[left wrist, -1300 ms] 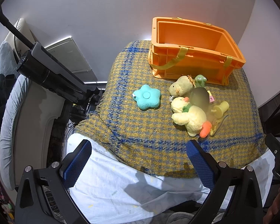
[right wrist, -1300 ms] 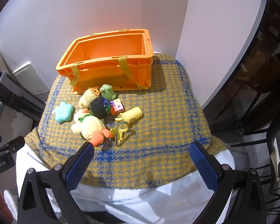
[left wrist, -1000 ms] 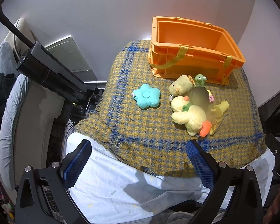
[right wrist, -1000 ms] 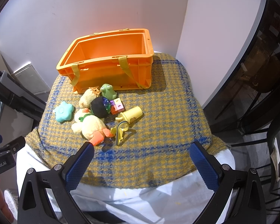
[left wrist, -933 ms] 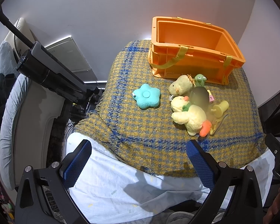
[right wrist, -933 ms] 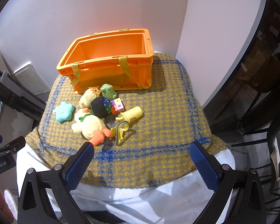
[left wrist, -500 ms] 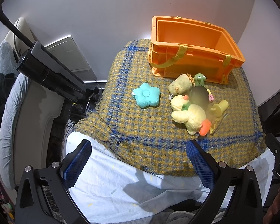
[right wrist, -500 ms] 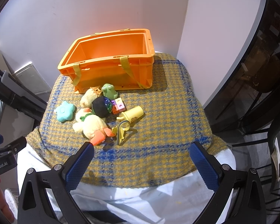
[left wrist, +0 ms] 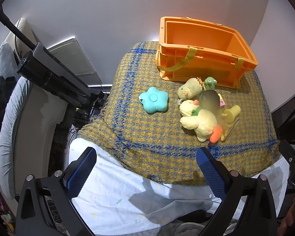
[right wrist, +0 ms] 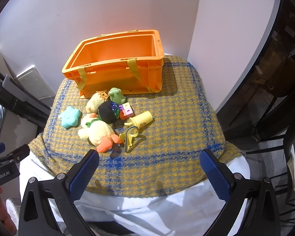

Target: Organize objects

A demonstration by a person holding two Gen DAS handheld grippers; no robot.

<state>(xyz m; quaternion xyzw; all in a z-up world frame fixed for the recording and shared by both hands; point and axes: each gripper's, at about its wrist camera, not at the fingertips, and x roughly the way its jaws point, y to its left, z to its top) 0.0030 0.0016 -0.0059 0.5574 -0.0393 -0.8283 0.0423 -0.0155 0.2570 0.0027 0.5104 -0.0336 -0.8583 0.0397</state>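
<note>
An empty orange crate (right wrist: 116, 63) (left wrist: 204, 45) stands at the back of a yellow-and-blue plaid cloth (right wrist: 177, 118). In front of it lie a teal star cushion (right wrist: 69, 117) (left wrist: 153, 102), a yellow plush duck (right wrist: 100, 133) (left wrist: 199, 121), a smaller plush chick (left wrist: 188, 91), a green frog (right wrist: 117, 95), a black ball (right wrist: 108, 112), a coloured cube (right wrist: 125, 113), a yellow cup (right wrist: 141, 119) and yellow toy keys (right wrist: 129, 137). My left gripper (left wrist: 145, 167) and right gripper (right wrist: 148, 169) both hang open at the near edge, holding nothing.
A white sheet (left wrist: 127, 194) hangs below the cloth at the front. A black tripod leg (left wrist: 53, 74) and a grey chair (left wrist: 9, 102) stand to the left. White walls meet behind the crate; dark furniture (right wrist: 275, 78) stands at the right.
Both grippers have edged slightly forward towards the table. The toys and the crate have not moved.
</note>
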